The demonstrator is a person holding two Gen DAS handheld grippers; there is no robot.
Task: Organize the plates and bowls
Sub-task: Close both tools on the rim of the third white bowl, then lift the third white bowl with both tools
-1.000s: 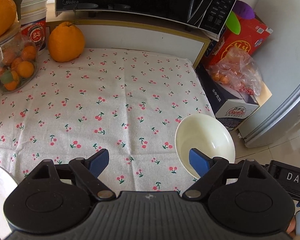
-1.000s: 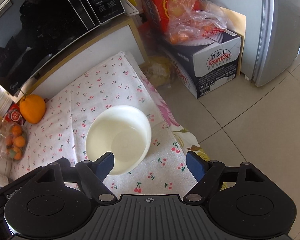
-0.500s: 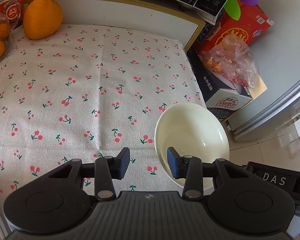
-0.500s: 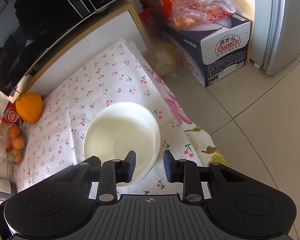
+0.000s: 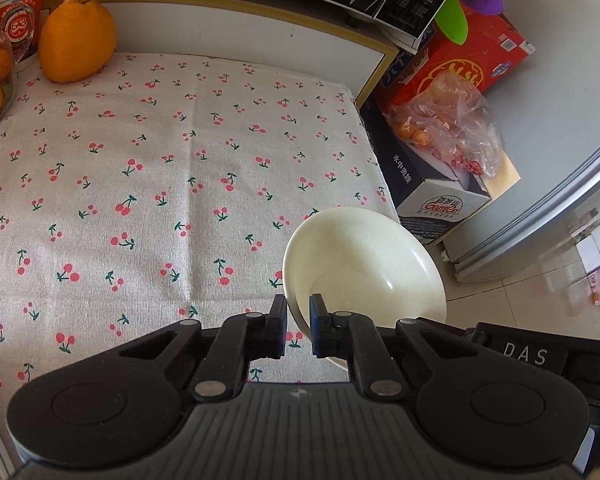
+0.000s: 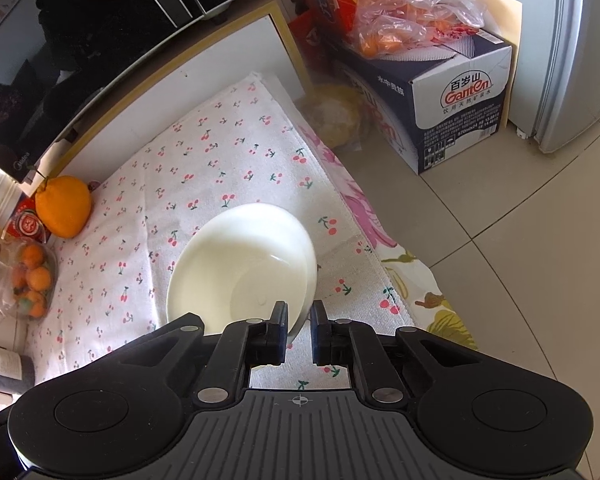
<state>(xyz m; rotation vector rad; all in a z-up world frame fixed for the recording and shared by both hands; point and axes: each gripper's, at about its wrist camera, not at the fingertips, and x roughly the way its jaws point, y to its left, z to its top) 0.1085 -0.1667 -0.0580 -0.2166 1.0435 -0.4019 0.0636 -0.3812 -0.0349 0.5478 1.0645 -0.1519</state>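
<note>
Two handheld grippers clamp the same cream bowl (image 5: 364, 264) from opposite sides at the near right corner of a table spread with a cherry-print cloth (image 5: 160, 184). The left gripper (image 5: 298, 326) pinches the bowl's near-left rim between its blue-padded fingers, one inside and one outside the wall. The right gripper (image 6: 299, 328) pinches the bowl (image 6: 240, 268) at its near-right rim the same way. A large orange citrus fruit (image 5: 77, 38) sits at the cloth's far left corner below a black microwave (image 6: 100, 40), and a Ganten water carton (image 6: 452, 108) stands on the tiled floor beside the table.
</note>
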